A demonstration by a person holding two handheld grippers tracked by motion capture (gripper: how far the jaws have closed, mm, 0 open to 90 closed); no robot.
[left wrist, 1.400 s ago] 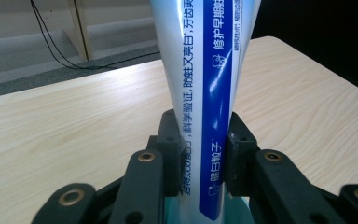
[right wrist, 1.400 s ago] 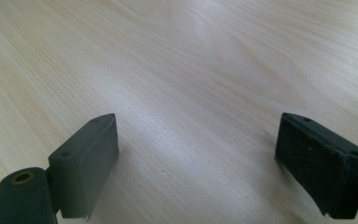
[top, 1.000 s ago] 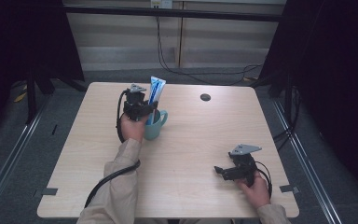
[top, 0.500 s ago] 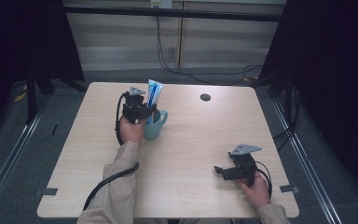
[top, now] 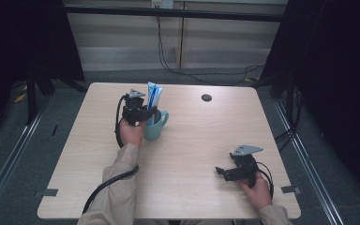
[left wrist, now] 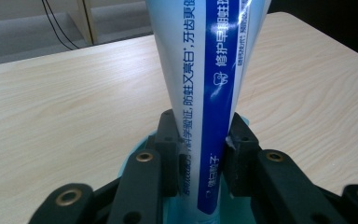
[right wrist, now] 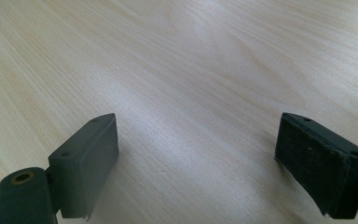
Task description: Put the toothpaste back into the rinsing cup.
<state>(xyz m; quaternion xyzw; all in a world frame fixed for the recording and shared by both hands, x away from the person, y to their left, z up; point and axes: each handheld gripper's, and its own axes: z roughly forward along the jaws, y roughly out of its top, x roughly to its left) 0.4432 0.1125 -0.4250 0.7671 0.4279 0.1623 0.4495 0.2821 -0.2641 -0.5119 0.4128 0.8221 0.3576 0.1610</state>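
Nearest to us, at the table's [top: 183,197] front right, the right hand [top: 255,191] holds the right gripper [top: 222,171] low over bare wood. In the right gripper view we see its two jaws spread wide apart, with nothing between them [right wrist: 196,158] but the wood grain. We note the grey plate on top of it and the cable looping beside the hand.

Farther back on the left half of the table, the left hand [top: 132,132] holds the left gripper [top: 149,112] over a teal mug [top: 155,127]. The mug stands upright on the table, its handle turned to the right in the high view. A white and blue tube [top: 153,99] stands in the mug, and its upper end rises above the rim. In the left gripper view we see the jaws clenched on the tube [left wrist: 205,93] from both sides, just above the mug's rim [left wrist: 135,154], with the pads [left wrist: 168,154] pressed against the printed face. The tube is upright, tilting slightly.

Beyond the mug, near the table's far edge, we see a small dark round disc [top: 206,97], well apart from both grippers.
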